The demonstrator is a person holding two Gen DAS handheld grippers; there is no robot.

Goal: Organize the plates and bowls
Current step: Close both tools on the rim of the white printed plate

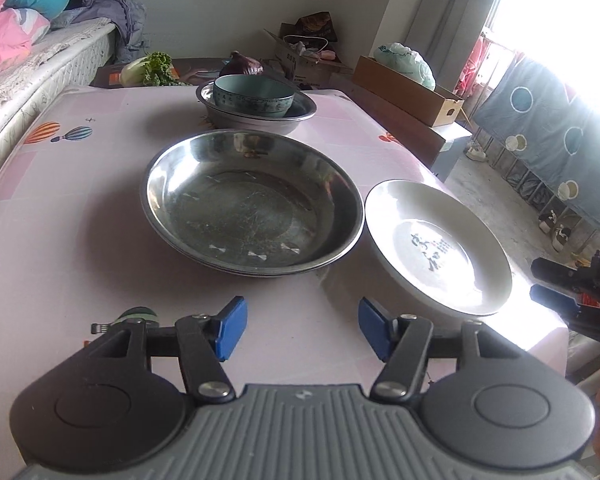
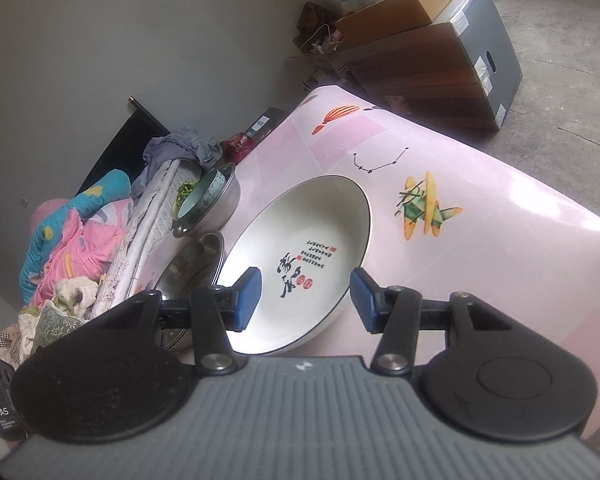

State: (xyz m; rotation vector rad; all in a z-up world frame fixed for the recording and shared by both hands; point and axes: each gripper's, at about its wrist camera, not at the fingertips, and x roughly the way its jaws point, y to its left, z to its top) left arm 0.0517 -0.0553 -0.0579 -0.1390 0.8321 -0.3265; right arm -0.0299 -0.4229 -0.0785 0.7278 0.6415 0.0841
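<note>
Near the right edge of the pink surface (image 1: pixel 80 208) sits the white plate (image 2: pixel 300 256), touching the steel plates (image 1: pixel 252 204). Both grippers, left (image 1: pixel 302 328) and right (image 2: pixel 305 300), gape empty. A clumsy rim grab could skid it off.

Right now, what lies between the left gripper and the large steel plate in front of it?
Nothing: in the left wrist view only bare pink tablecloth separates the open left gripper from the large round steel plate.
</note>
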